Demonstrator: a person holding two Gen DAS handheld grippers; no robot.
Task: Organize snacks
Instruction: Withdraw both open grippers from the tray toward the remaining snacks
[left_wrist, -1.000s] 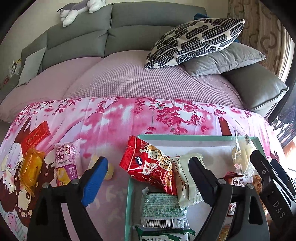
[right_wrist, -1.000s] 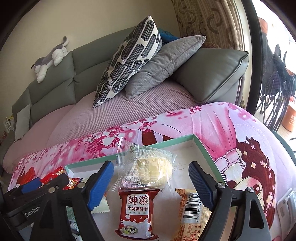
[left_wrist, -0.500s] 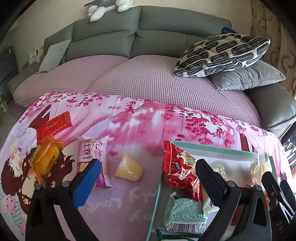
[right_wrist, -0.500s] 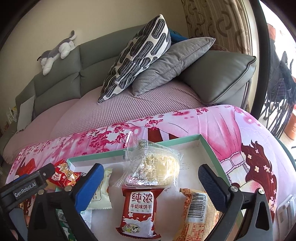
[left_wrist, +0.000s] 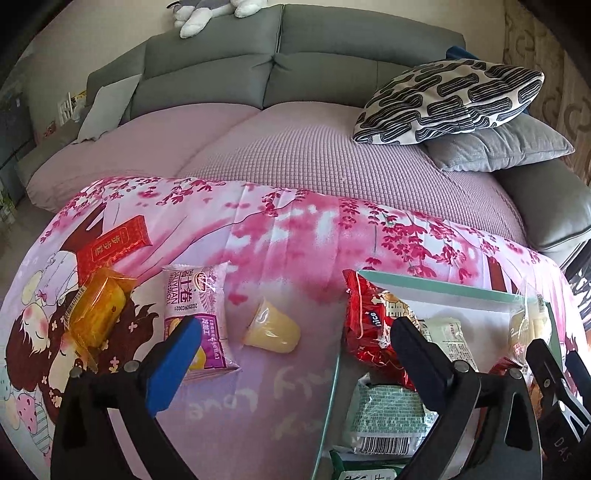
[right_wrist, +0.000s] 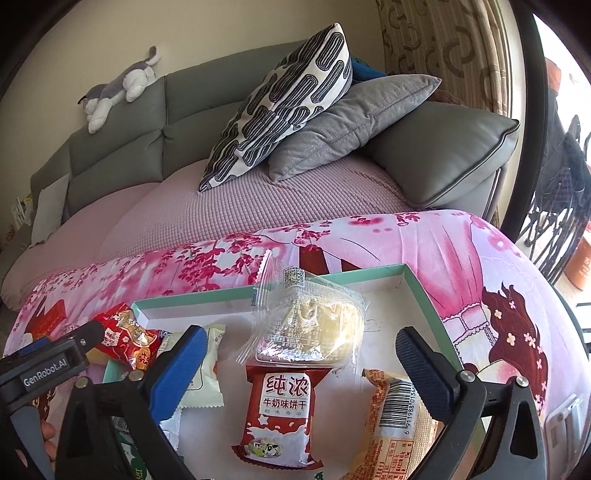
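Both claws, left (left_wrist: 291, 354) and right (right_wrist: 299, 354), gape empty; jelly cup (left_wrist: 271, 326) lies just outside tray (left_wrist: 436, 286), awaiting collection.

My left camera looks steeply down over the box's (left_wrist: 436, 286) left edge. My right sits close above its right end; both share the box and sofa (right_wrist: 122, 147).

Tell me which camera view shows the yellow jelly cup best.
The left wrist view: the yellow jelly cup lies on its side in full sight on the pink cloth, outside the green-rimmed box, between the purple snack packet and the red snack bag. The right wrist view does not show it clearly.
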